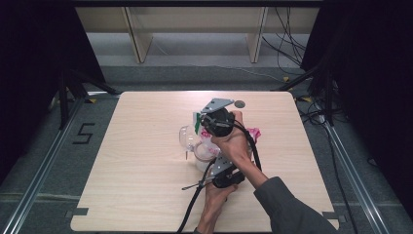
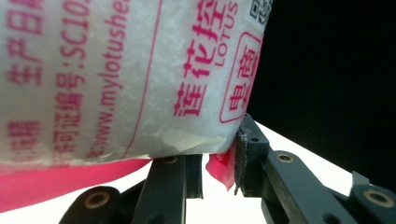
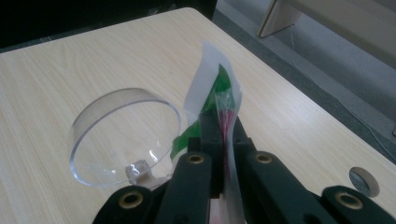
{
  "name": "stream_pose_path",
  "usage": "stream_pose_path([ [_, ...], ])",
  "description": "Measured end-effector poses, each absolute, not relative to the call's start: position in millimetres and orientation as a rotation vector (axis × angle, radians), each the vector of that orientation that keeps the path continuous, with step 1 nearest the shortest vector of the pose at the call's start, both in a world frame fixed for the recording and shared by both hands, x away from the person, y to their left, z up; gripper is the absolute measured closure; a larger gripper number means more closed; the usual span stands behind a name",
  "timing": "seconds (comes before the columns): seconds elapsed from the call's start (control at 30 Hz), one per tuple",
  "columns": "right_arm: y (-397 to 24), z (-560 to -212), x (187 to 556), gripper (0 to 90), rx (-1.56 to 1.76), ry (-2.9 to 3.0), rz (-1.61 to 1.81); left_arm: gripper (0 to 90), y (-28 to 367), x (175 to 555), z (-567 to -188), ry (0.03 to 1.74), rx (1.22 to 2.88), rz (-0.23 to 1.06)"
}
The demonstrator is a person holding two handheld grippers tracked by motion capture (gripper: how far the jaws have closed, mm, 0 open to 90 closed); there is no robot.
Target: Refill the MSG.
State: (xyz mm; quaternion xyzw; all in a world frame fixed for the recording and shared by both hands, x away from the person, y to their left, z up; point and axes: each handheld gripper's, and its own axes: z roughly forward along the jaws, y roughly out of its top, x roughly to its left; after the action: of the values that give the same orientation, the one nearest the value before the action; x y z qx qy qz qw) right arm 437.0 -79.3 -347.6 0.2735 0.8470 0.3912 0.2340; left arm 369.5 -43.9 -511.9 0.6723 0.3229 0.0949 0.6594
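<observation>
Two grippers meet over the middle of the pale wooden tabletop [image 1: 146, 195], both working on one plastic bag [image 1: 208, 146] of white granules printed in pink. The right gripper [image 1: 198, 121], with its grey three-cornered plate on top, is held farther from the person; its jaws are closed tight on a thin strip of the bag's top edge [image 3: 219, 100], a flap of clear film with green and red print that stands up between them. The left gripper [image 1: 214, 168] sits nearer the person, low at the bag's lower end. In the left gripper view its jaws grip the bag's bottom corner [image 2: 223, 165], a fold of pink film pinched between the two black pads, while the white bulk of the bag looms just above them.

Just beside the bag, on its left in the high view, stands a clear glass cup [image 1: 187, 139] with its round mouth open; in the right gripper view its rim [image 3: 126, 95] lies just left of the pinched flap. A round grey hole [image 1: 239, 104] shows in the tabletop beyond the right gripper.
</observation>
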Motion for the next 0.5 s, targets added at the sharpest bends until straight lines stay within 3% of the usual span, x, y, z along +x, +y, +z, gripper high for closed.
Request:
stream_pose_path([
  [0.5, -74.4, -348.3, 433.9, 90.0, 0.770, 2.340, 1.050, 75.2, -43.4, 369.4, -511.9, 0.730, 1.514, 0.213],
])
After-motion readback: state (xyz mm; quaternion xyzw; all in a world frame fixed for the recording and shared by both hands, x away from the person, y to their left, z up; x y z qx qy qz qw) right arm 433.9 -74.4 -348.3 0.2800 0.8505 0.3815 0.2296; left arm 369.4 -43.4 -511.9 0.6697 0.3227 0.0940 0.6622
